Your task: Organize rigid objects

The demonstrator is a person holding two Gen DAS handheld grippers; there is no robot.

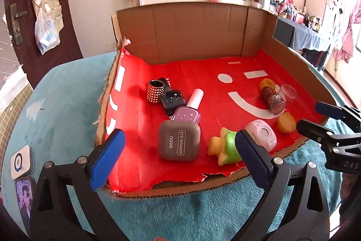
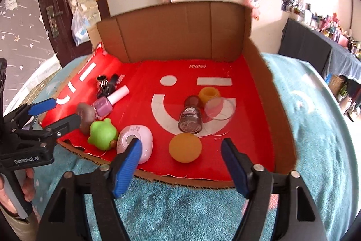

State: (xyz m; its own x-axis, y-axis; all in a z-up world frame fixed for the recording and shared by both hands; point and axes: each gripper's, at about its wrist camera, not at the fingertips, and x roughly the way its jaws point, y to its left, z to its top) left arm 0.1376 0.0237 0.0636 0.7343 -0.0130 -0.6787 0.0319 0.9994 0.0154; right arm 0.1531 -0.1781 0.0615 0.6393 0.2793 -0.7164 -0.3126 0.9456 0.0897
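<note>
Two nail polish bottles (image 1: pixel 188 108), one eyeshadow case (image 1: pixel 179 143), one frog toy (image 2: pixel 102 133).

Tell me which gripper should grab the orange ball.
Right. The right gripper is open with the orange ball straight ahead, just beyond its fingertips. The left gripper faces the eyeshadow case; from there the ball sits far off to its right.
</note>
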